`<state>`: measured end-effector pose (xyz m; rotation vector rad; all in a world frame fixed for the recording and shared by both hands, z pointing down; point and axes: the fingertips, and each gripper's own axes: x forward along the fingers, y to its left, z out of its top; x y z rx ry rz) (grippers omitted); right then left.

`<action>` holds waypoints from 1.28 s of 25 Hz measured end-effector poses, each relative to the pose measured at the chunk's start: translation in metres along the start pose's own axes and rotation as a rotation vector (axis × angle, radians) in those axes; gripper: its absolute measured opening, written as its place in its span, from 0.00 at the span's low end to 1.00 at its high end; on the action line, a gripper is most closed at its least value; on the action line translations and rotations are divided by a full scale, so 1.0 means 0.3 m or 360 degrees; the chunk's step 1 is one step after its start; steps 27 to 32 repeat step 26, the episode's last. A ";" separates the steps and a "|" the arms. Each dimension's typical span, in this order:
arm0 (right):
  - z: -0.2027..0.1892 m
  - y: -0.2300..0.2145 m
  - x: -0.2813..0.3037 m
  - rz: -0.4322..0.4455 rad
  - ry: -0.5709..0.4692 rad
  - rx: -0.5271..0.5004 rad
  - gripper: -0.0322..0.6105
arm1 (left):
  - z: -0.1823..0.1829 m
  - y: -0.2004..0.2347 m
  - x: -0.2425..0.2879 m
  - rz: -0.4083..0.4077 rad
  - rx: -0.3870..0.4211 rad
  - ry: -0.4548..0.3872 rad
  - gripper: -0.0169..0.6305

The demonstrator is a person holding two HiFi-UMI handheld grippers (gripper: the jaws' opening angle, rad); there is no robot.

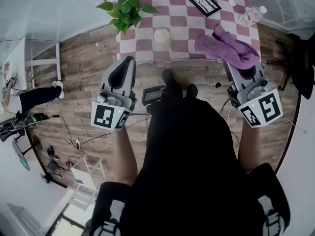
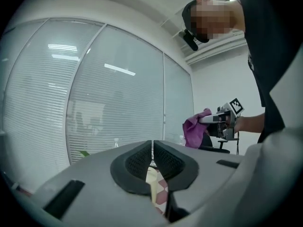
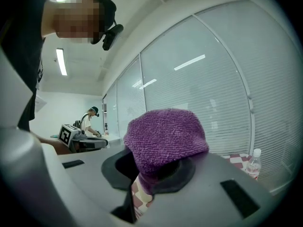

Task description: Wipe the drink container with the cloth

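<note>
A cream-coloured cup stands near the front edge of the pink-and-white checkered table, with a clear plastic bottle at the table's right side. My right gripper is shut on a purple cloth, which drapes over the table's front right corner. In the right gripper view the cloth bulges up over the jaws and hides the tips. My left gripper hangs before the table's front left corner, shut with nothing in it; its pads meet in the left gripper view. Both grippers point level.
A potted green plant stands at the table's front left corner and a black picture frame lies further back. Cables and a black device lie on the wooden floor. Another person is at the far left. Glass walls with blinds stand beyond.
</note>
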<state>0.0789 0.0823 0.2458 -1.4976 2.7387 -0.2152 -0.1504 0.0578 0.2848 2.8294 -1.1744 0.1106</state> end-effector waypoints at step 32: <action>-0.020 0.097 -0.130 0.0135 0.0029 -0.0077 0.15 | 0.022 -0.203 -0.061 0.0116 0.0012 0.0048 0.09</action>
